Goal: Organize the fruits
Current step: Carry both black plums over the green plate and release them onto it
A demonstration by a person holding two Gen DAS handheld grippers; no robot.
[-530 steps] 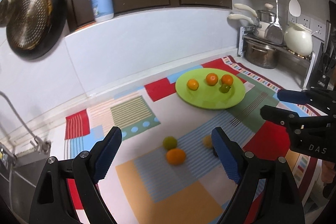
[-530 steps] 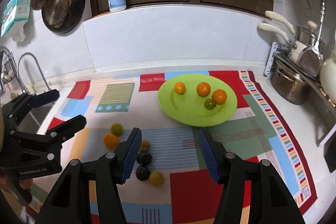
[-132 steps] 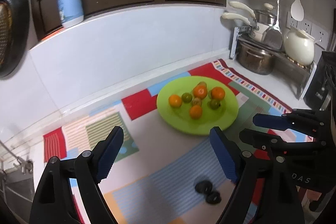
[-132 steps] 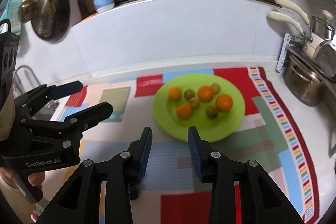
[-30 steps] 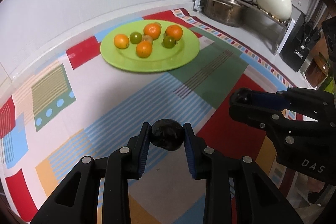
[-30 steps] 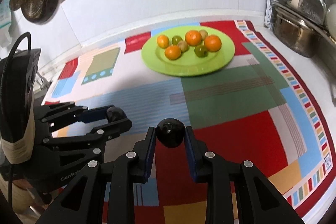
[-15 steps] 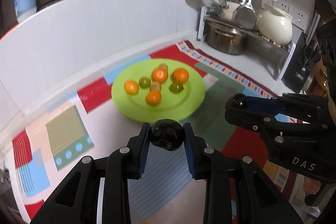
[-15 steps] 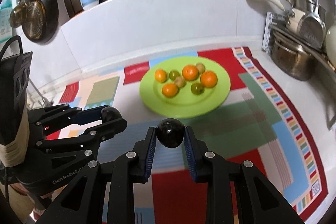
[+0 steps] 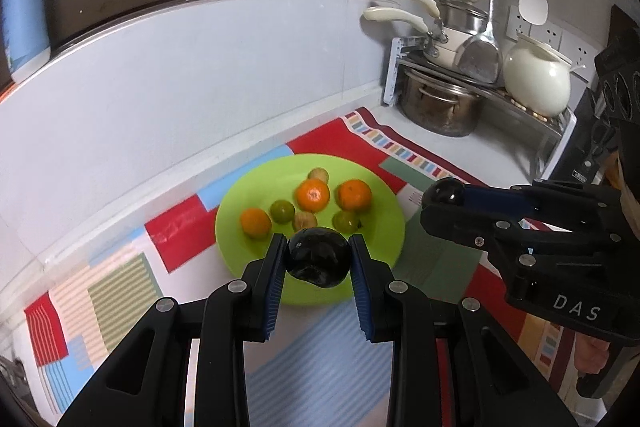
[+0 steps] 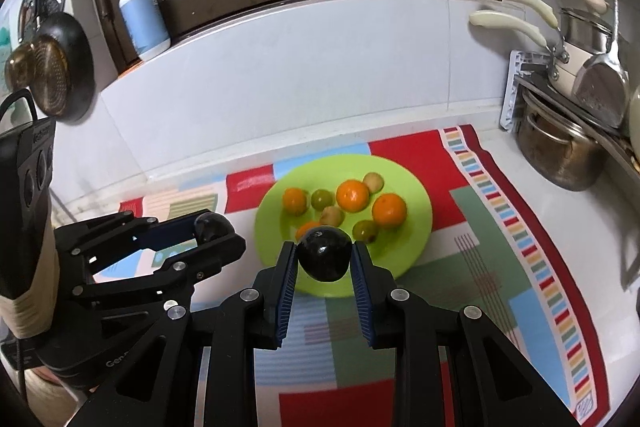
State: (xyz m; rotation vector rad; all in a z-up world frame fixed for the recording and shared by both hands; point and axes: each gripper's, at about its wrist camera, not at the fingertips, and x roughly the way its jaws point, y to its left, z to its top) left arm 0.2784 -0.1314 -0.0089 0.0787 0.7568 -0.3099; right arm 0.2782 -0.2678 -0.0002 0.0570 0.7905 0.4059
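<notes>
A green plate (image 9: pixel 380 187) (image 10: pixel 416 187) sits on the patterned mat and holds several small orange and green fruits (image 9: pixel 313 194) (image 10: pixel 352 195). My left gripper (image 9: pixel 318 259) is shut on a dark plum (image 9: pixel 318 257) and holds it above the plate's near edge. My right gripper (image 10: pixel 325 259) is shut on another dark plum (image 10: pixel 325 257), also over the plate's near edge. The right gripper with its plum shows in the left wrist view (image 9: pixel 444 193), to the right of the plate. The left gripper shows in the right wrist view (image 10: pixel 212 227), left of the plate.
A patchwork mat (image 10: pixel 520 267) covers the counter. A rack with steel pots (image 9: pixel 436 103) and a white kettle (image 9: pixel 536 83) stands at the right. A soap bottle (image 10: pixel 142 15) stands on the ledge and a pan (image 10: pixel 52 79) hangs at the left.
Both grippers, each holding a dark plum, have lifted and moved forward towards the green plate, which is now closer in both views.
</notes>
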